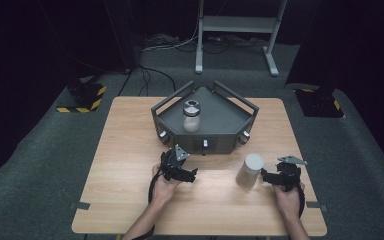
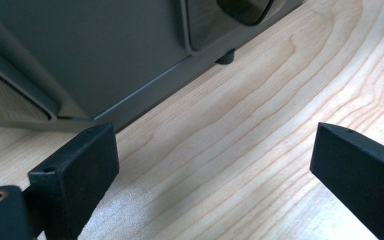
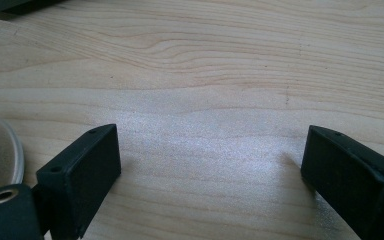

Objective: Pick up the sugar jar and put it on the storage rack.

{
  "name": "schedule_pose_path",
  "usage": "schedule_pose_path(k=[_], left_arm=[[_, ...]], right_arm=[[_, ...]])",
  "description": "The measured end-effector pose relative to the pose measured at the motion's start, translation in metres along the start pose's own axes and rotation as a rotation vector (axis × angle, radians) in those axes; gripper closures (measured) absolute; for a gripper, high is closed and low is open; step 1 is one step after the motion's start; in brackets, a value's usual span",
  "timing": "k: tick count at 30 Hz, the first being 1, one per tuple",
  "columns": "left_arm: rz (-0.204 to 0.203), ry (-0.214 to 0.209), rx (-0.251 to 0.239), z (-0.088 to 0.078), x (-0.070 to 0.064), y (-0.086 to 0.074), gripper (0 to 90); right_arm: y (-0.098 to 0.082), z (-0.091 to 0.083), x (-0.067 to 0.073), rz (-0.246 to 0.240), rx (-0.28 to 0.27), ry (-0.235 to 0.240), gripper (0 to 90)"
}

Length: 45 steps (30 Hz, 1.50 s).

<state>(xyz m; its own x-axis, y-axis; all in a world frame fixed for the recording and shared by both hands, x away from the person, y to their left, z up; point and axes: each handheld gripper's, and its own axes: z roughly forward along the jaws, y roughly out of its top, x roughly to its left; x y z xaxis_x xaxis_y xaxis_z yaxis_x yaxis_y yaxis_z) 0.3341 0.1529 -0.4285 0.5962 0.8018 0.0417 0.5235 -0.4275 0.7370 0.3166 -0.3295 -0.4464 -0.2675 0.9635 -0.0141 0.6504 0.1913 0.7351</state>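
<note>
A dark grey angular tray (image 1: pixel 220 120) with side handles stands at the middle back of the wooden table (image 1: pixel 130 150). Inside it stands a clear jar (image 1: pixel 191 116) with a silver lid. A second jar (image 1: pixel 250 170) with a pale lid stands on the table at the front right; its rim (image 3: pixel 0 155) curves in at the left of the right gripper view. My left gripper (image 1: pixel 193 174) (image 2: pixel 215 165) lies low in front of the tray, open over bare wood. My right gripper (image 1: pixel 264 175) (image 3: pixel 210 160) is just right of the second jar, open and holding nothing.
The tray's front wall (image 2: pixel 105 55), with small knobs (image 1: pixel 205 143) and a foot (image 2: pixel 225 57), is close ahead of the left gripper. A metal stand (image 1: pixel 240 30) and cables lie on the floor beyond the table. Bare wood stretches left and front.
</note>
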Motion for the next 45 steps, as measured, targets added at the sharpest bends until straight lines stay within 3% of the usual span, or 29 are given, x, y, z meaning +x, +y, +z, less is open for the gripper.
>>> schedule_pose_path(k=[8, 16, 29, 34, 38, 45], left_arm=[[-0.031, 0.008, -0.002, 0.005, 0.004, -0.008, 5.3], [-0.036, 0.010, 0.002, 0.008, 0.005, -0.008, 5.2], [-0.009, 0.018, 0.025, 0.017, 0.001, -0.007, 5.4], [-0.018, 0.011, 0.023, 0.018, 0.002, -0.008, 5.5], [-0.048, -0.004, 0.023, 0.020, 0.006, -0.009, 4.8], [-0.041, -0.007, 0.025, 0.021, 0.006, -0.007, 4.0]], right_arm=[[0.000, 0.000, 0.000, -0.001, -0.001, 0.000, 8.7], [0.000, 0.000, 0.000, -0.001, -0.001, 0.000, 8.7], [0.000, 0.000, 0.000, -0.001, -0.001, 0.000, 8.7], [0.000, 0.000, 0.000, -0.001, -0.001, 0.000, 8.7], [0.000, 0.000, 0.000, -0.001, -0.001, 0.000, 8.7], [0.000, 0.000, 0.000, -0.001, -0.001, 0.000, 8.7]])
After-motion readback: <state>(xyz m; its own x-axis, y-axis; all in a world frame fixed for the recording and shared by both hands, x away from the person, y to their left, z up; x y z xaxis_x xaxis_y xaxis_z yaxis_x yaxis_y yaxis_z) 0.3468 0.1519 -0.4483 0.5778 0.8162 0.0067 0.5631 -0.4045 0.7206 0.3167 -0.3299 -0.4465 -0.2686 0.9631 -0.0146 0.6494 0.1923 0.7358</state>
